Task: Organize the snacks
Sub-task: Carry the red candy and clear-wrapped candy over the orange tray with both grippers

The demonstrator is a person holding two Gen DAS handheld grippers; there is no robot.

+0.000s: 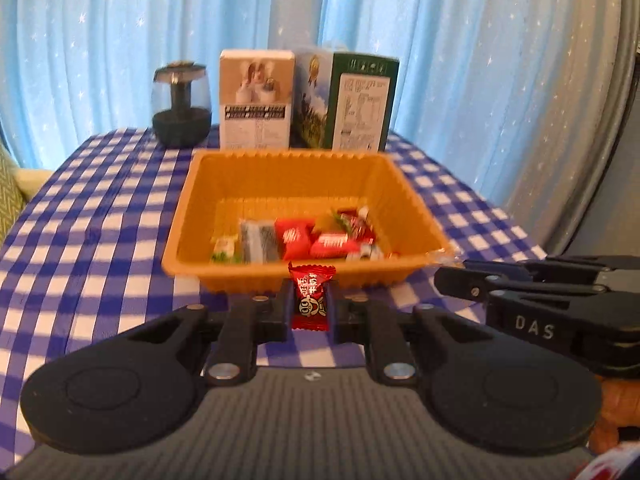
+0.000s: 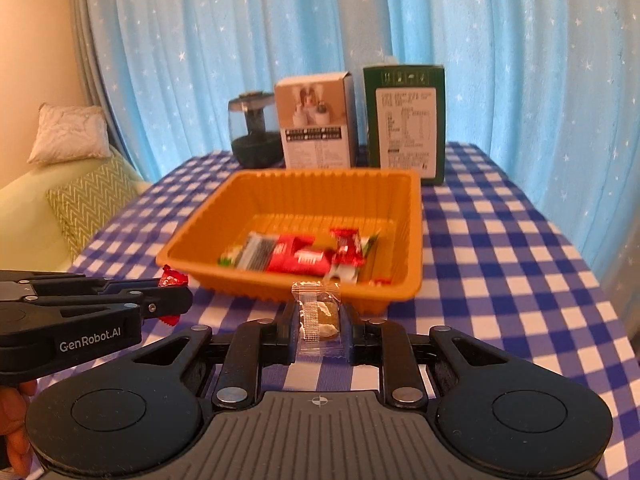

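An orange plastic tray (image 1: 200,200) (image 2: 412,208) sits mid-table and holds several wrapped snacks (image 1: 304,238) (image 2: 296,256). My left gripper (image 1: 311,304) is shut on a red wrapped candy (image 1: 311,296), held upright just in front of the tray's near wall. My right gripper (image 2: 320,318) is shut on a clear-wrapped snack (image 2: 320,314) with a brown piece inside, also just before the tray's near edge. The left gripper (image 2: 172,294) shows at the left of the right wrist view with the red candy (image 2: 173,279) in it. The right gripper (image 1: 452,280) shows at the right of the left wrist view.
A blue-and-white checked tablecloth (image 1: 100,208) (image 2: 500,260) covers the table. Behind the tray stand a dark glass jar (image 1: 182,104) (image 2: 254,132), a white box (image 1: 256,98) (image 2: 316,120) and a green box (image 1: 352,100) (image 2: 404,120). Blue curtains hang behind; a sofa with cushions (image 2: 80,200) is at left.
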